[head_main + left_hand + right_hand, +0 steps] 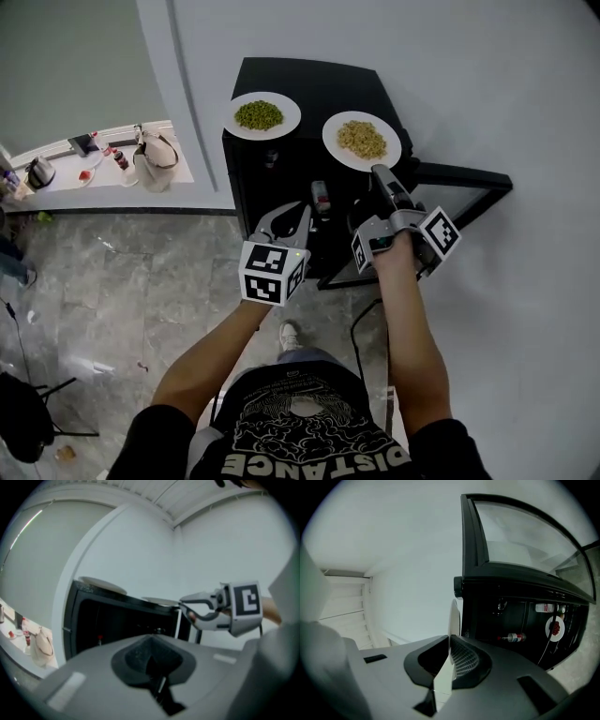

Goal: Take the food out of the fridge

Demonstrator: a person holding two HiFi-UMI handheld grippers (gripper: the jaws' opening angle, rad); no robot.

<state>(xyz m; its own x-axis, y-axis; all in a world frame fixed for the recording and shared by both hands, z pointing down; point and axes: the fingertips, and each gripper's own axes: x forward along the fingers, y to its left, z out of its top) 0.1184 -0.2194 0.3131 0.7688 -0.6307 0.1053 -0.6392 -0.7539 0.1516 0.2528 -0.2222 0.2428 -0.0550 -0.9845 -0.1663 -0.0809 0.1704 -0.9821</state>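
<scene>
A black fridge [281, 84] stands open, its glass door [464, 187] swung to the right. On its top sits a white plate of green peas [262, 115]. A second white plate with yellowish food [361, 141] is at the top's right corner, and my right gripper [380, 175] is shut on its near rim. In the right gripper view that plate's rim [453, 618] shows edge-on between the jaws [451, 641]. My left gripper [281, 220] hovers before the fridge opening, shut and empty; its jaws [152, 660] meet in its own view, which also shows the right gripper [187, 609].
Inside the fridge are bottles [513, 637] and a small plate with red food [554, 628]. A white counter [103, 173] with a bag and bottles runs at the left. A cable [361, 328] lies on the marble floor by the person's feet.
</scene>
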